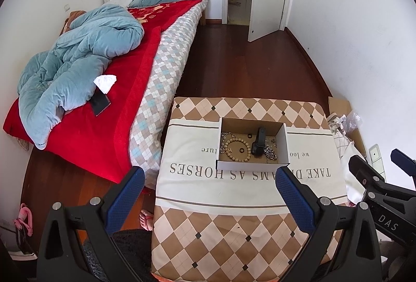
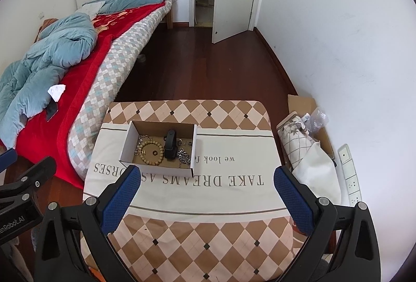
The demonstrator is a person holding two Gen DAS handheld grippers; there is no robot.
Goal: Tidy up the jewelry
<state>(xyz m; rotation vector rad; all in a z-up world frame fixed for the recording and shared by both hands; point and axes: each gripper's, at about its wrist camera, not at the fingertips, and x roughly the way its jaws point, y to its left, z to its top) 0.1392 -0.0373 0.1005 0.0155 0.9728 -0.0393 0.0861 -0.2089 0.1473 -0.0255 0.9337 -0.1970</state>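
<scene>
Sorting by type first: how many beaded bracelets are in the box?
1: the wooden bead bracelet lies left of the black watch in the cardboard box. Others may hide under the chains.

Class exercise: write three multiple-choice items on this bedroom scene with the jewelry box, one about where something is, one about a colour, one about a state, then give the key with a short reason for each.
1. Where does the wooden bead bracelet lie?
A. Inside the open cardboard box
B. On the red blanket
C. On the wooden floor

2. What colour are the pads of the left hand-held gripper?
A. Red
B. Blue
C. White

3. How do the jaws of the right hand-held gripper stand?
A. Shut on the black wristband
B. Shut on nothing
C. Open, holding nothing

Key:
1 A, the bead ring sits on the box floor, left of the black wristband.
2 B, both pads show blue textured faces.
3 C, the fingers stand wide apart over the patterned cloth.
</scene>
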